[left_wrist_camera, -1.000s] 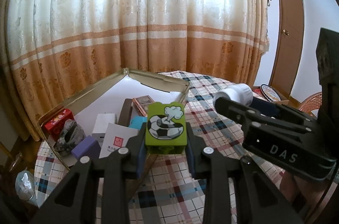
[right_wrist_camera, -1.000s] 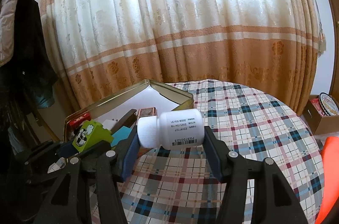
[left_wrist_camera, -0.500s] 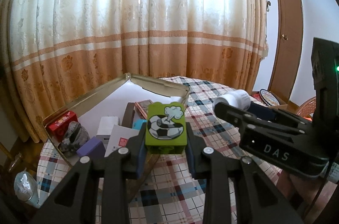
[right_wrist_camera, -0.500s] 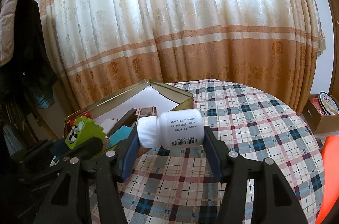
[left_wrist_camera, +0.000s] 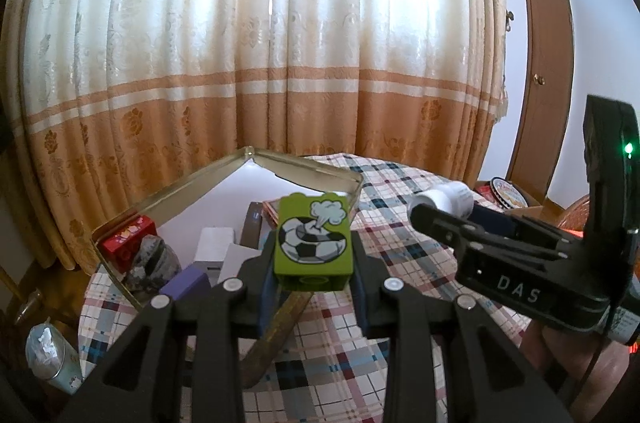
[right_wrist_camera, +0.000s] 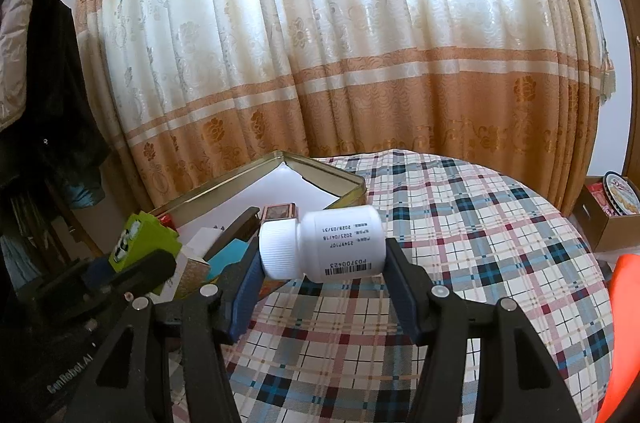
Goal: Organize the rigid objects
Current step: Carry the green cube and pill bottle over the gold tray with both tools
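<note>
Risks, largest first. Crowded gold tin tray point(left_wrist_camera: 304, 165): already holding a red box point(left_wrist_camera: 127, 241), a grey rock-like lump point(left_wrist_camera: 150, 261), a white box point(left_wrist_camera: 214, 243), a purple block point(left_wrist_camera: 186, 283) and a dark stapler-like tool point(right_wrist_camera: 236, 229). Little bare floor near the front edge, so a blind drop likely to land on top of something and tip or bounce out over the low rim. Collision next: left gripper point(left_wrist_camera: 313, 277) and right gripper point(right_wrist_camera: 322, 273) carried close side by side above the plaid tablecloth point(right_wrist_camera: 460, 223); both heading for the same tray could knock fingers together. Roll last: white pill bottle point(right_wrist_camera: 324, 247) held on its side, cap point(right_wrist_camera: 279, 248) toward the left; released like that, likely to roll across the cloth or the tray floor. Worth setting upright or against a wall.

Positions. Left gripper clamped on the green soccer-print block point(left_wrist_camera: 314, 241), block upright between the blue pads, print facing the camera, held in the air above the tray's near edge. Right gripper clenched across the bottle end to end, cap against one pad, base against the other, also off the table, just right of the tray's corner. Neither item touching the tray or cloth. Depth above the tray not judged from these views.
</note>
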`<act>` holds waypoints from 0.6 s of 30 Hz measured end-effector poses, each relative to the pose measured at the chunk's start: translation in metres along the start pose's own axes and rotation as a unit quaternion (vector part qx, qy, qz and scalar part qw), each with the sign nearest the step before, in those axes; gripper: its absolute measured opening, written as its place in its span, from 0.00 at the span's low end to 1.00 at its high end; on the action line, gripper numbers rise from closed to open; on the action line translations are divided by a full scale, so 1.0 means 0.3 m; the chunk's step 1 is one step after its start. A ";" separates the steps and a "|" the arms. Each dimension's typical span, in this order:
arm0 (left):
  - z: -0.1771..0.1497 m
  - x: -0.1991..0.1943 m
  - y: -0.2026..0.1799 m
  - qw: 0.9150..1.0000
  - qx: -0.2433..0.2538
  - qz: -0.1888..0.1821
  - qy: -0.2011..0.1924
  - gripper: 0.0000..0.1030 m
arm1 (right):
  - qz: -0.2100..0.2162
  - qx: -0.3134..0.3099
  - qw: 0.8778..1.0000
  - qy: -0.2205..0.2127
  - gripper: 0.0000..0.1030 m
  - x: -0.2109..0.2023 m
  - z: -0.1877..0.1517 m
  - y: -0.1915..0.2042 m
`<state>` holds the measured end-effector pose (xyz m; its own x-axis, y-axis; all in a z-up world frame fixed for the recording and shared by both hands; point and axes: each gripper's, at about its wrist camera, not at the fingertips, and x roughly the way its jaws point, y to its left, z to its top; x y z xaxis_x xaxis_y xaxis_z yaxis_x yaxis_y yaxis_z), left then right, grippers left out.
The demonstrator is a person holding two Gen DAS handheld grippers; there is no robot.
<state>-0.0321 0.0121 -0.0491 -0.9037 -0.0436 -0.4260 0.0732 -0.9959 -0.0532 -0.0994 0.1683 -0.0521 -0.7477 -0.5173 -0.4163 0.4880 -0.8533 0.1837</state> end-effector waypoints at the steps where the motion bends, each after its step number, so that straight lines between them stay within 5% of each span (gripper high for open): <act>1: 0.002 0.000 0.001 1.000 0.000 0.000 0.000 0.30 | 0.000 -0.001 1.000 0.001 0.58 0.001 0.003 0.003; 18: 0.078 0.010 0.104 0.999 -0.019 0.012 0.029 0.30 | 0.026 -0.029 0.999 0.032 0.58 0.052 0.033 0.059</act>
<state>-0.0424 -0.0211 -0.0311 -0.8757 -0.0626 -0.4787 0.1123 -0.9908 -0.0759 -0.1069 0.1445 -0.0464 -0.6908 -0.5541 -0.4644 0.5528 -0.8188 0.1548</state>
